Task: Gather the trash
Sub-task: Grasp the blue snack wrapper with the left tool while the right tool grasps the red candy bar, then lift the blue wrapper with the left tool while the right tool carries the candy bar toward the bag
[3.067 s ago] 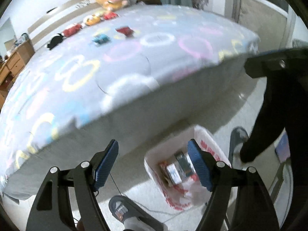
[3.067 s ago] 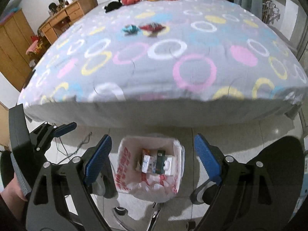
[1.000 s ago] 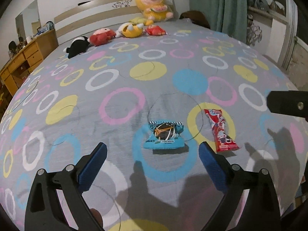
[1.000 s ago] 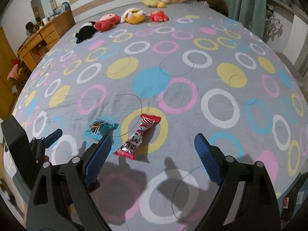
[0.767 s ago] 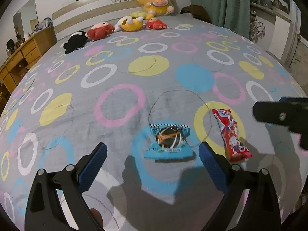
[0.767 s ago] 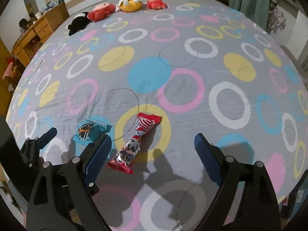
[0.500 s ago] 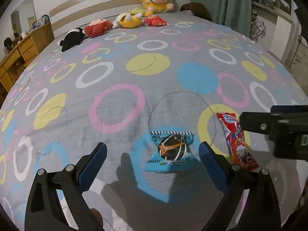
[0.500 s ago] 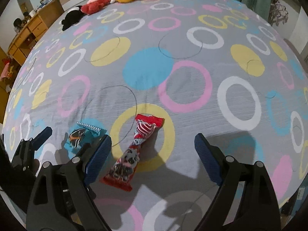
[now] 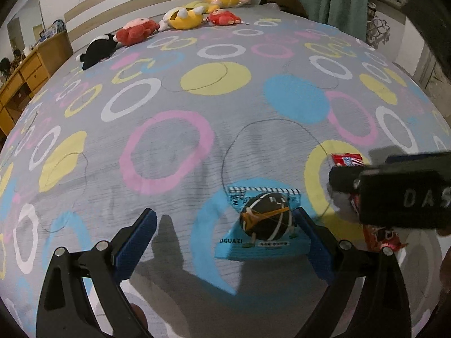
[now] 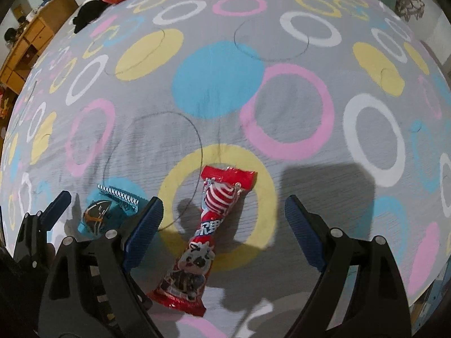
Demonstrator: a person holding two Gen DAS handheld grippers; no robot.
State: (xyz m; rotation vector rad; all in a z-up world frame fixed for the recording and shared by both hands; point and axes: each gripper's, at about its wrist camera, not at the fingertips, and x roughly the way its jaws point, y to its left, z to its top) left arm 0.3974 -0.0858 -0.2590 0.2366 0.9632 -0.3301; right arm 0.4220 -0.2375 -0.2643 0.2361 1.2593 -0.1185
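- Bedspread (image 10: 220,84) with coloured rings bears both wrappers.
- Right gripper (image 10: 222,225), jaws spread, straddles the red wrapper (image 10: 208,231), its long axis probably running between them.
- Left gripper (image 9: 225,239), jaws spread, nears the blue packet (image 9: 262,222).

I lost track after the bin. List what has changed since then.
Both tongs left the floor bin and came down over the bed: left tongs open around the blue packet, right tongs open around the red wrapper. Nothing gripped. Both wrappers lie unmoved.
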